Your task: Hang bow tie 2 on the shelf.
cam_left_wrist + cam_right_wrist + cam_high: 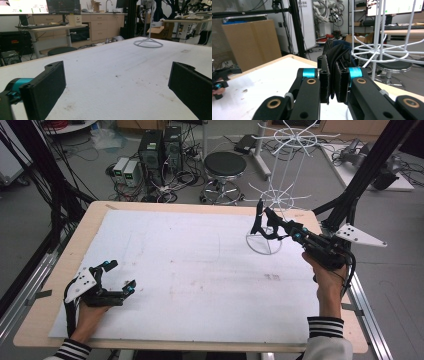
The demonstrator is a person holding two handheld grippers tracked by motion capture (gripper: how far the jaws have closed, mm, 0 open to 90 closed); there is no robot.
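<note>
White table [190, 270], black cloth [338, 56] in right tool [332, 82]

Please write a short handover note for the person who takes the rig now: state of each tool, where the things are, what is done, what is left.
Right tool: shut on a piece of black fabric, held up beside the white wire rack at the far right of the table.
Left tool: open, holding nothing, resting low over the near left of the table.
Done: the fabric is gripped and brought to the rack.
Left: the fabric is not yet hung on a rack arm; probably hang it there, then release. The rack's round base stands on the table.
</note>
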